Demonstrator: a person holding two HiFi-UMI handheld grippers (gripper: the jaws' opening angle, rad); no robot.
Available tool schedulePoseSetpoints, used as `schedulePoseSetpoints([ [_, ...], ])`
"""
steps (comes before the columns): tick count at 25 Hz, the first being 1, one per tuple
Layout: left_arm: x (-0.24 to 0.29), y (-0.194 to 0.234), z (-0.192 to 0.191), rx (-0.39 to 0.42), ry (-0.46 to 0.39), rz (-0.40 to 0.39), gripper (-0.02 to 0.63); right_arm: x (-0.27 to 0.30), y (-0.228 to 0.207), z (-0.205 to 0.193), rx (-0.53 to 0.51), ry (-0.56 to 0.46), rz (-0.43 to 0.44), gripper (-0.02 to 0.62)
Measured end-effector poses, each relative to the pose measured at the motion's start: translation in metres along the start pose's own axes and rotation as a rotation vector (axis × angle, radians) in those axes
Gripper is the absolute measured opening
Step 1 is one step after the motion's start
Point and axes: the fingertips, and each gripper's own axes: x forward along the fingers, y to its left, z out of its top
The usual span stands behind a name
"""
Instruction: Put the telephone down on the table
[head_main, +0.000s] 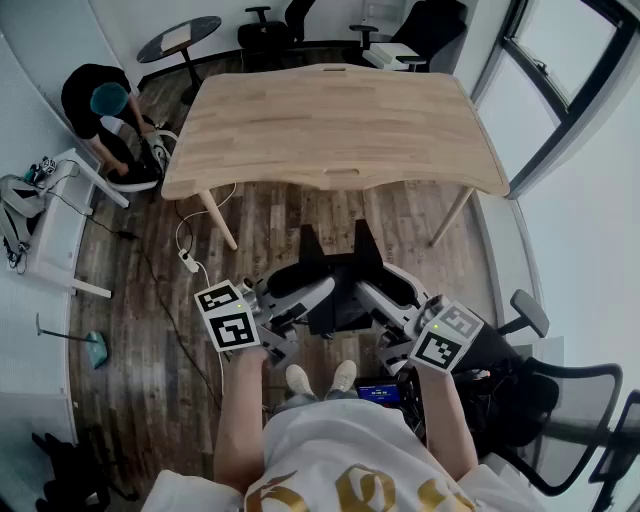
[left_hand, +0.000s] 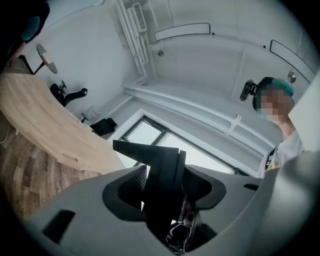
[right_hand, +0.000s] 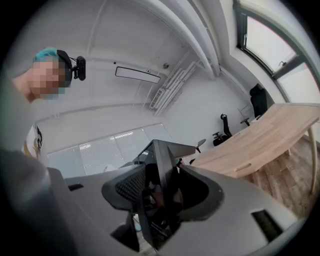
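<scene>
The black telephone (head_main: 335, 285) hangs in the air over the wooden floor, in front of my knees, held from both sides. My left gripper (head_main: 308, 300) is shut on its left end, my right gripper (head_main: 374, 296) on its right end. In the left gripper view a black slab of the telephone (left_hand: 162, 175) stands between the jaws of the left gripper (left_hand: 165, 197). The right gripper view shows the same: a black edge of the telephone (right_hand: 162, 167) between the jaws of the right gripper (right_hand: 159, 195). The light wooden table (head_main: 340, 130) stands ahead with a bare top.
A person (head_main: 100, 110) crouches at the far left beside a white shelf (head_main: 50, 225). A power strip and cable (head_main: 188, 262) lie on the floor near the table's left leg (head_main: 218, 220). Black office chairs (head_main: 270, 25) stand behind the table, and another chair (head_main: 560, 400) is at my right.
</scene>
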Motion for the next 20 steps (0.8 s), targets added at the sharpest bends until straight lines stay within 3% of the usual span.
schedulePoseSetpoints([
  [11,0.028,0.005,-0.004,0.002,0.011,0.017,0.21,-0.012,-0.024,0.012,0.017,0.003,0.005,0.204],
  [16,0.009,0.007,-0.005,-0.009,0.02,0.005,0.21,-0.002,-0.012,-0.001,0.027,0.03,0.0,0.204],
  [20,0.036,0.022,-0.003,-0.009,0.022,0.009,0.21,-0.005,-0.039,0.011,0.034,0.026,-0.005,0.202],
])
